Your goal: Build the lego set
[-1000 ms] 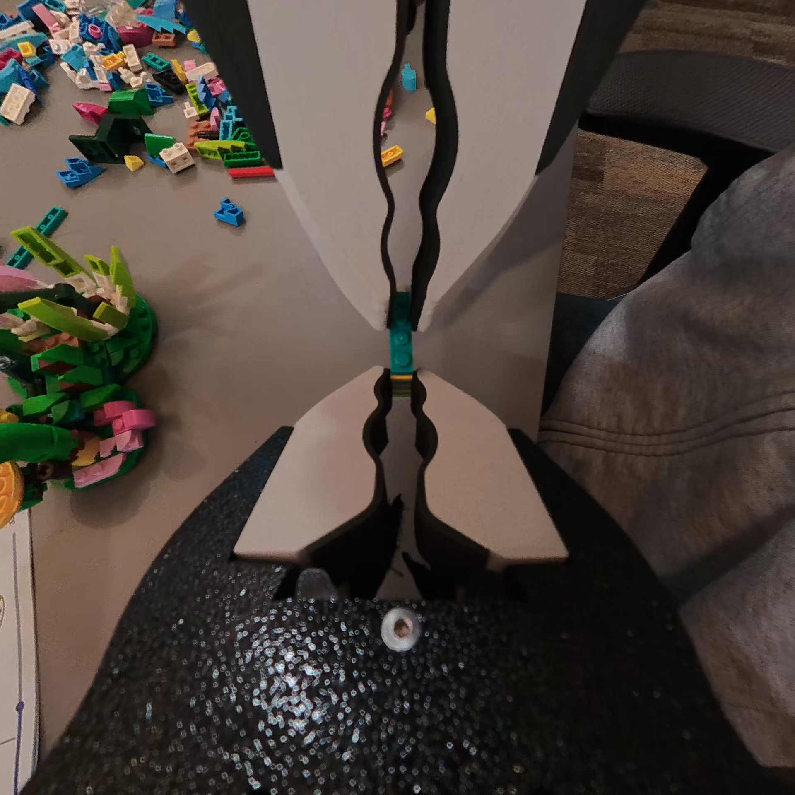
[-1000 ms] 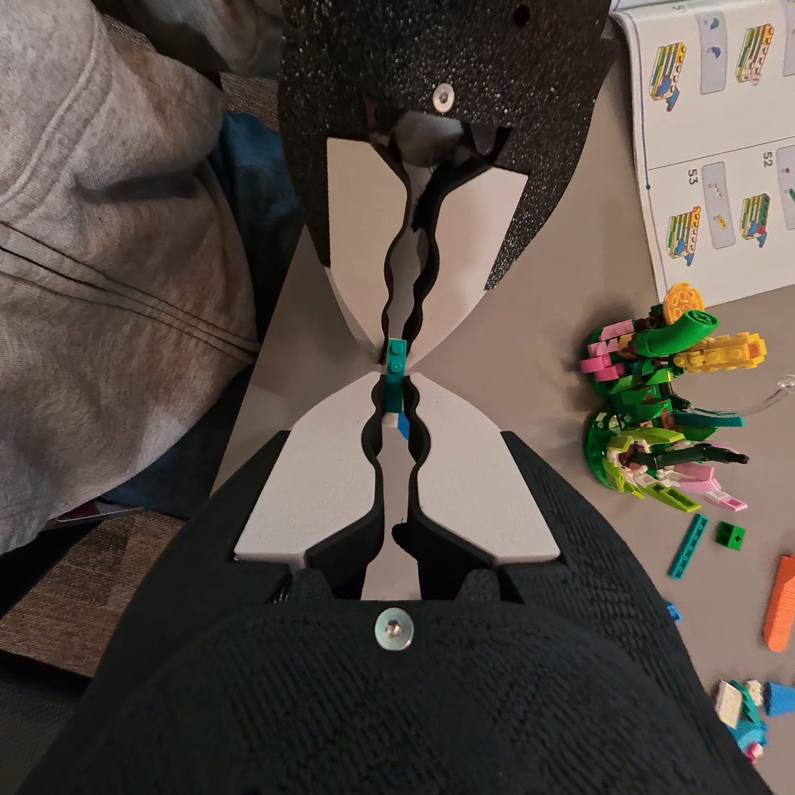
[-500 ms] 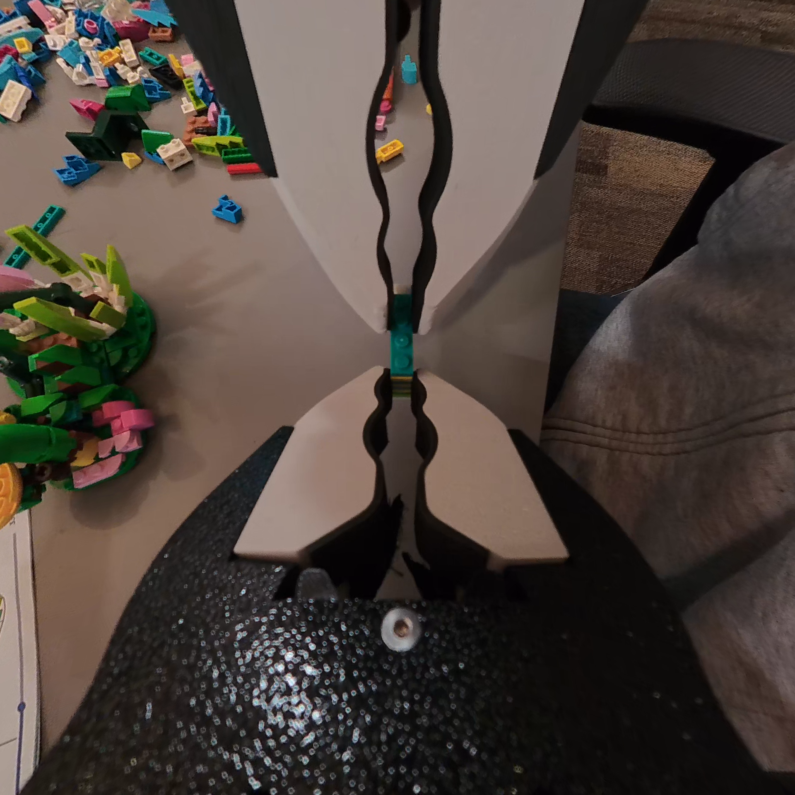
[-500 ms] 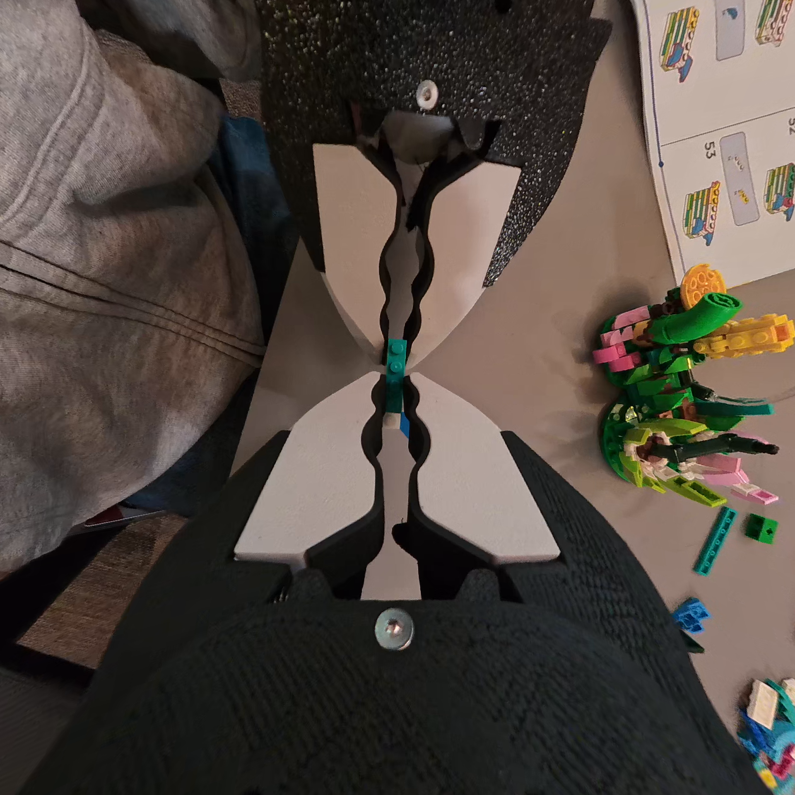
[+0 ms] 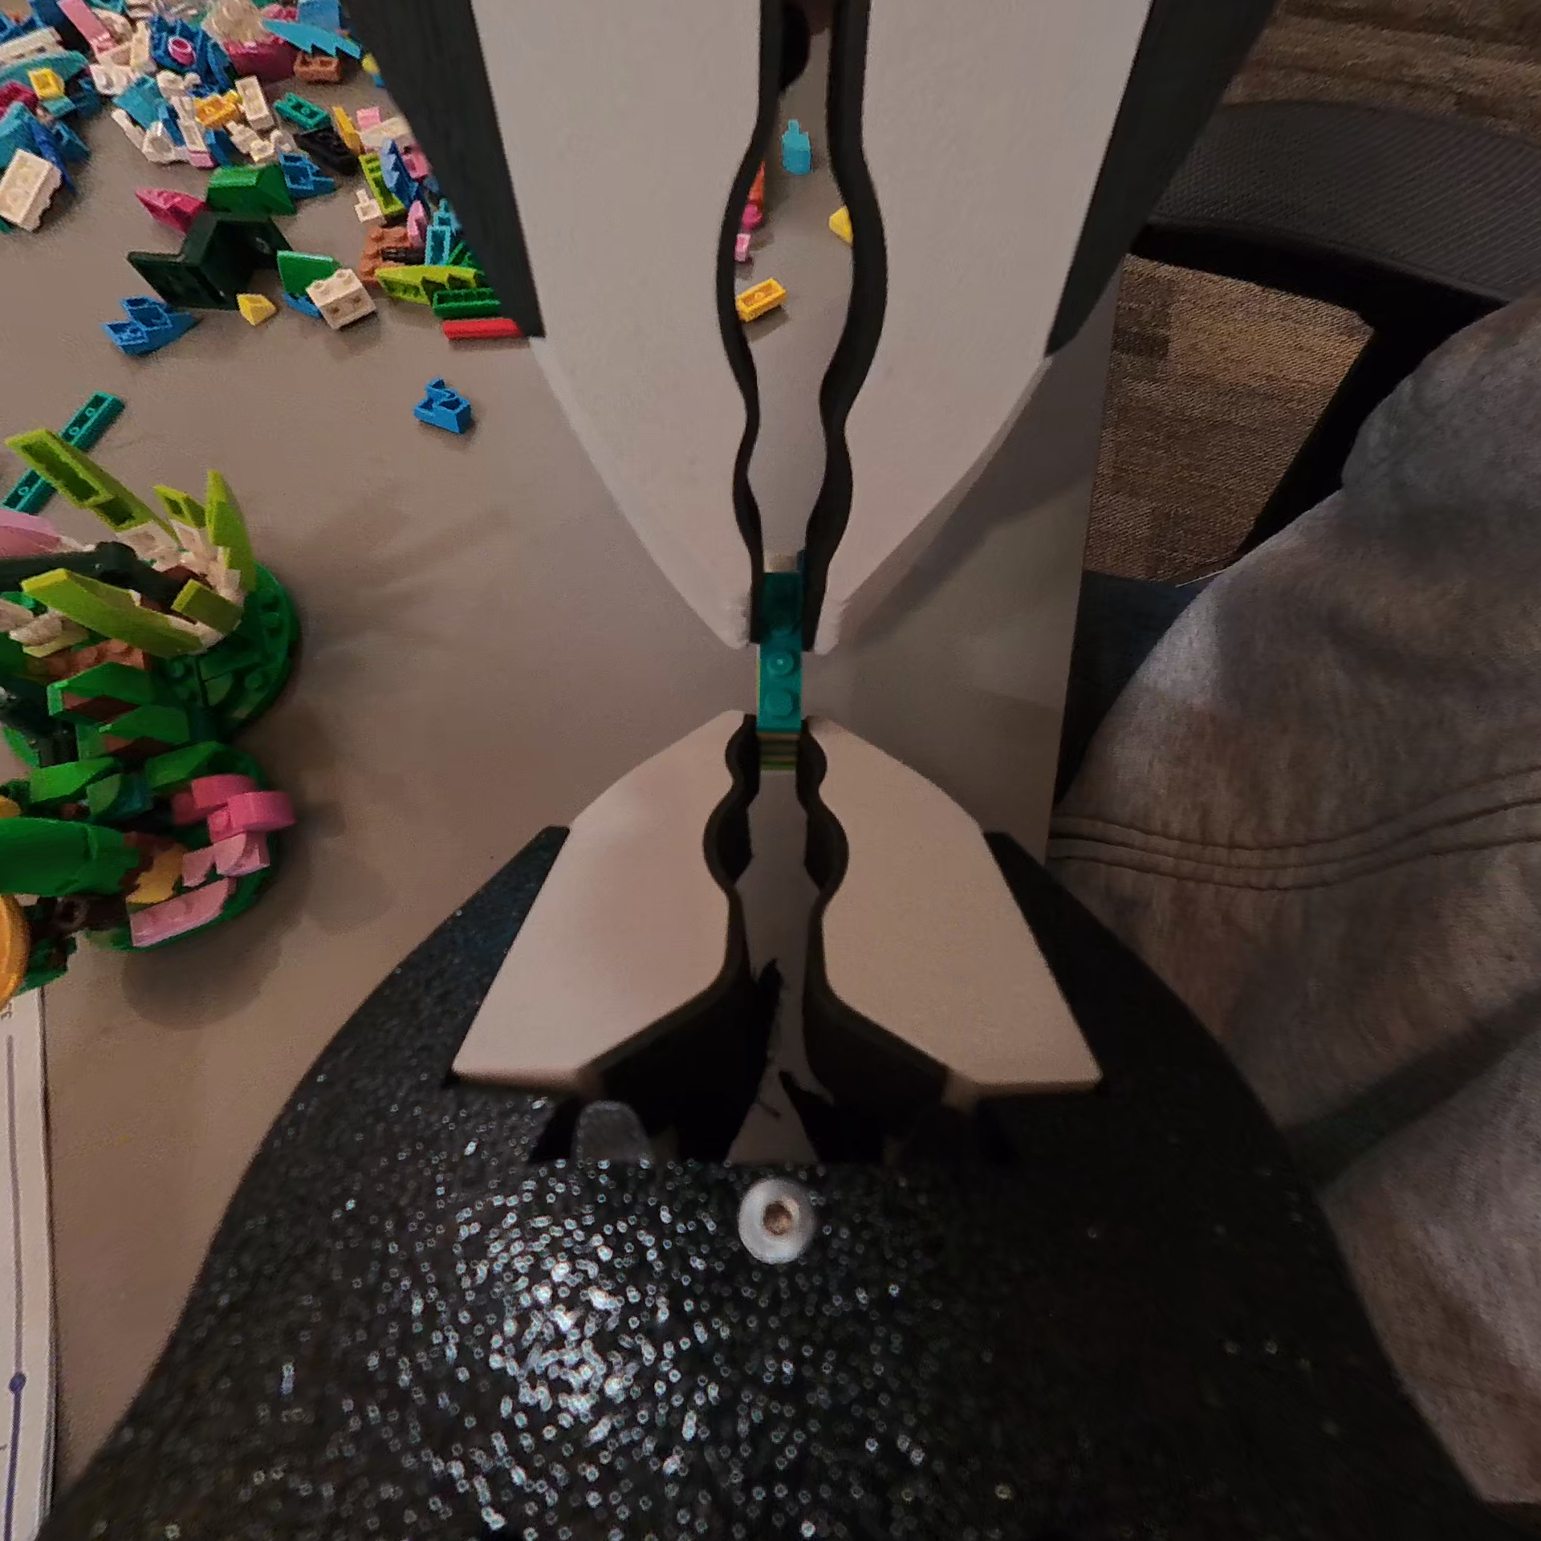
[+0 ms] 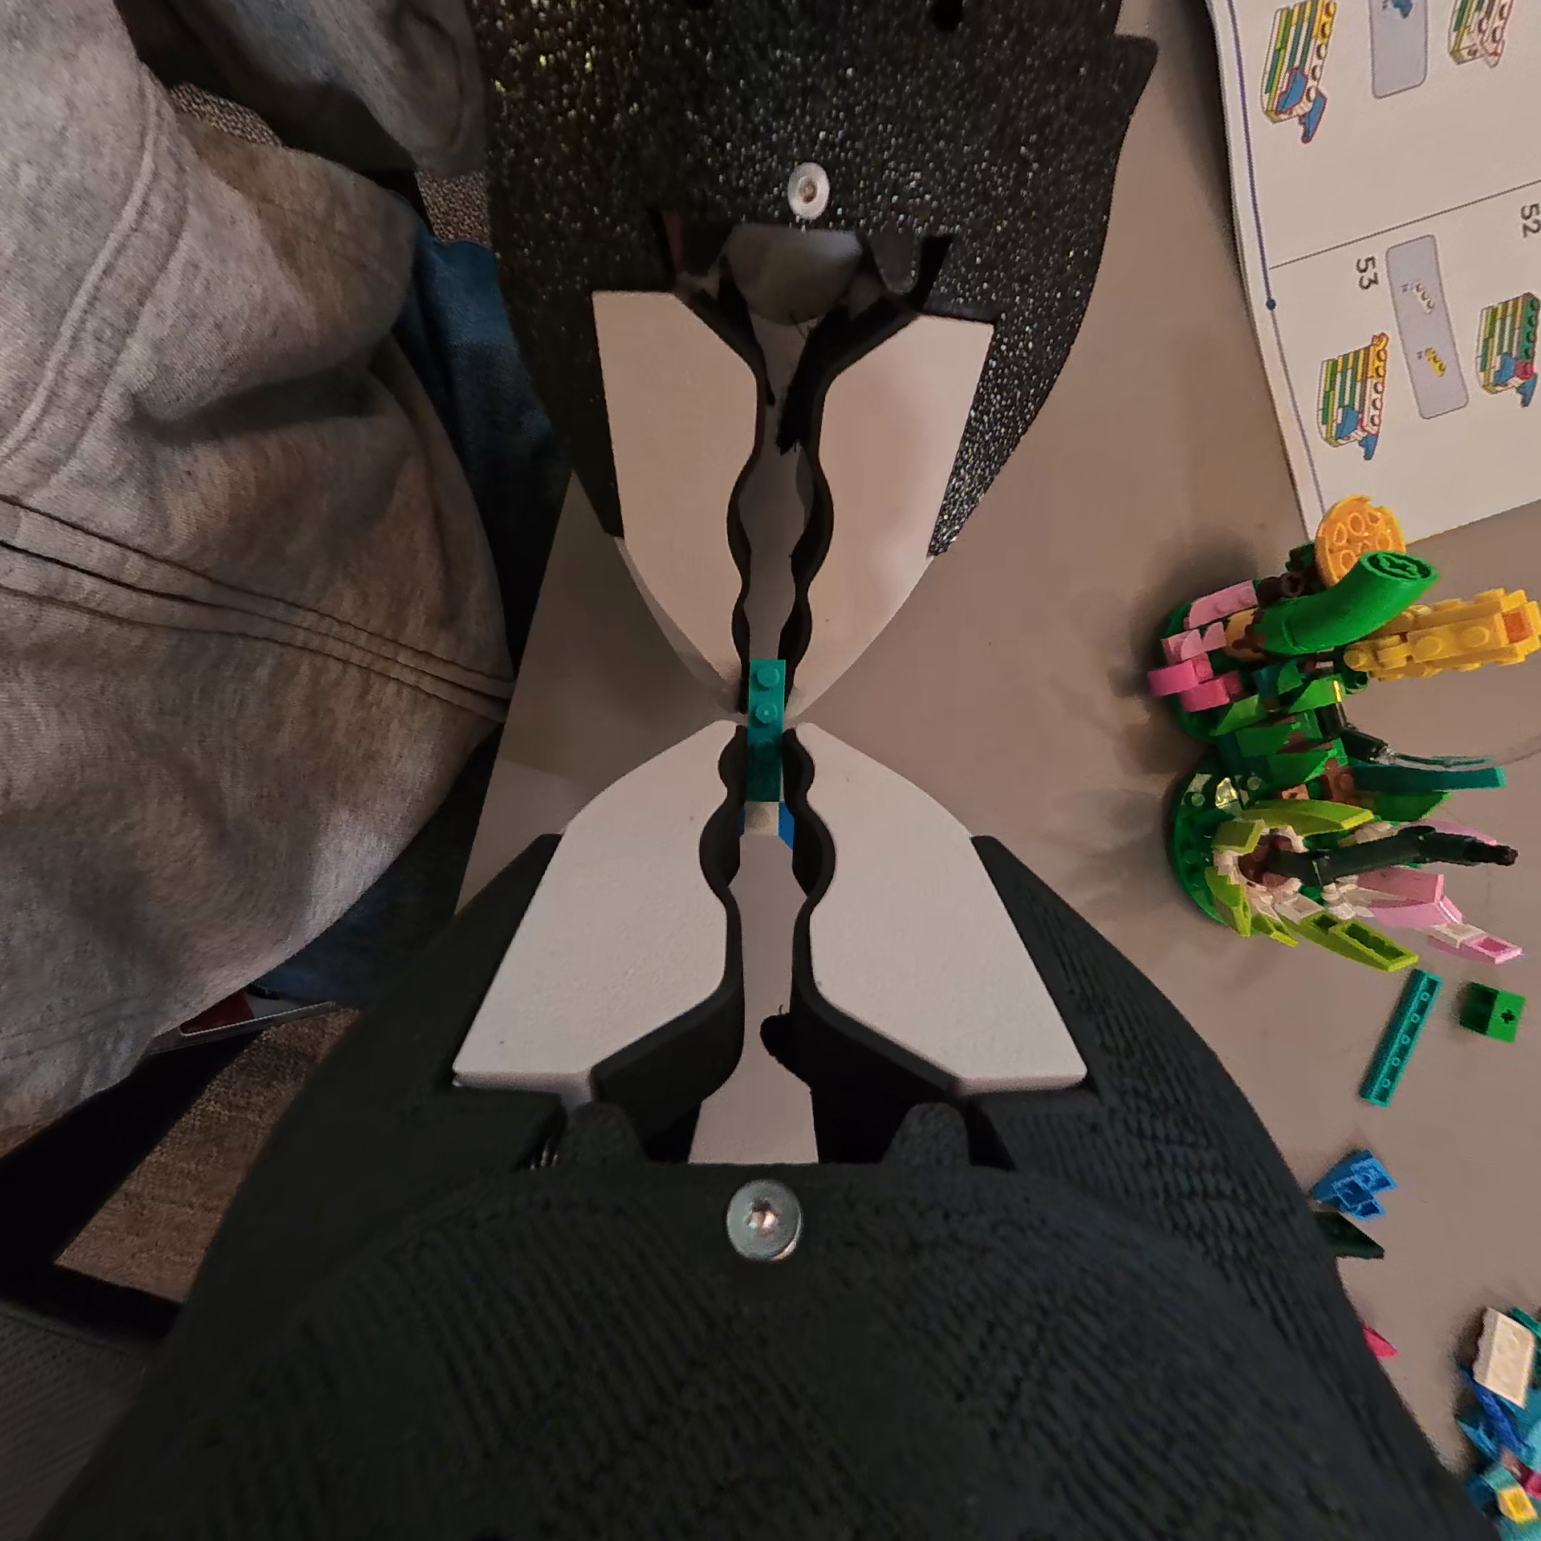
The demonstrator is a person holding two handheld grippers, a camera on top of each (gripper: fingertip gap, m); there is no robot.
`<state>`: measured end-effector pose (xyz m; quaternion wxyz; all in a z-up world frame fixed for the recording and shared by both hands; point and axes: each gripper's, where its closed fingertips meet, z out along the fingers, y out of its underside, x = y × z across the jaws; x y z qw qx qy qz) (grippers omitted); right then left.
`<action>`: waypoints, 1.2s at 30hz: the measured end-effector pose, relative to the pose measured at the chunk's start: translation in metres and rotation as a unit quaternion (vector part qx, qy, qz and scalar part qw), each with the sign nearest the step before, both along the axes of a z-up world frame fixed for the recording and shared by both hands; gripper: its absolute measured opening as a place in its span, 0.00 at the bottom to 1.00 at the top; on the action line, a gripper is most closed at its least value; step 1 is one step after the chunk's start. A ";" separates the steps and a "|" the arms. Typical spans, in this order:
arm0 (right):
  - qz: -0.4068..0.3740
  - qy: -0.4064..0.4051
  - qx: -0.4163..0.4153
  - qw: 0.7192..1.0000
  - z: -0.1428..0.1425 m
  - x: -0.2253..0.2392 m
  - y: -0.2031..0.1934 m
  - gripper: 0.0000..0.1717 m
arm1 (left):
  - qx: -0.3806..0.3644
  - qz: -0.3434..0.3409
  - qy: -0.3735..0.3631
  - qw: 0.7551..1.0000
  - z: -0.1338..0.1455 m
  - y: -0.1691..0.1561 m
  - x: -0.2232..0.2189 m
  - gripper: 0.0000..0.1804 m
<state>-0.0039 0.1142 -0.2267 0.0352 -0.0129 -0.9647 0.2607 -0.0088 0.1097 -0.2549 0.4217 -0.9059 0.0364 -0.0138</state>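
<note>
Two hand-held grippers meet tip to tip over the near edge of a grey tabletop [image 5: 500, 667], sharing one narrow teal studded plastic brick assembly [image 5: 780, 684]. The left hand-held gripper [image 5: 779, 734] is nearly closed, pads pressing one end, where thin green and yellow layers show; the right hand-held gripper [image 6: 763, 750] likewise clamps the other end, which carries a white and a blue piece. This looks like a joining or pulling-apart step; which, I cannot tell. One green, pink and yellow brick flower model [image 6: 1334, 750] stands to one side, one printed instruction booklet [image 6: 1401, 250] lies beyond it, and a scattered pile of loose bricks [image 5: 208, 150], too many to count, lies far off.
</note>
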 end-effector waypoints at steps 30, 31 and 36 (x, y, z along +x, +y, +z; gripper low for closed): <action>-0.008 0.022 -0.024 0.999 0.009 -0.005 -0.004 0.12 | 0.004 0.006 -0.001 1.000 0.000 0.001 0.000 0.05; -0.011 0.026 -0.030 0.999 0.010 -0.005 -0.004 0.14 | 0.004 0.011 -0.003 1.000 0.000 0.001 -0.001 0.05; -0.006 0.189 -0.057 0.980 0.022 -0.014 -0.004 0.32 | 0.025 0.045 -0.027 0.998 0.008 0.000 -0.010 0.05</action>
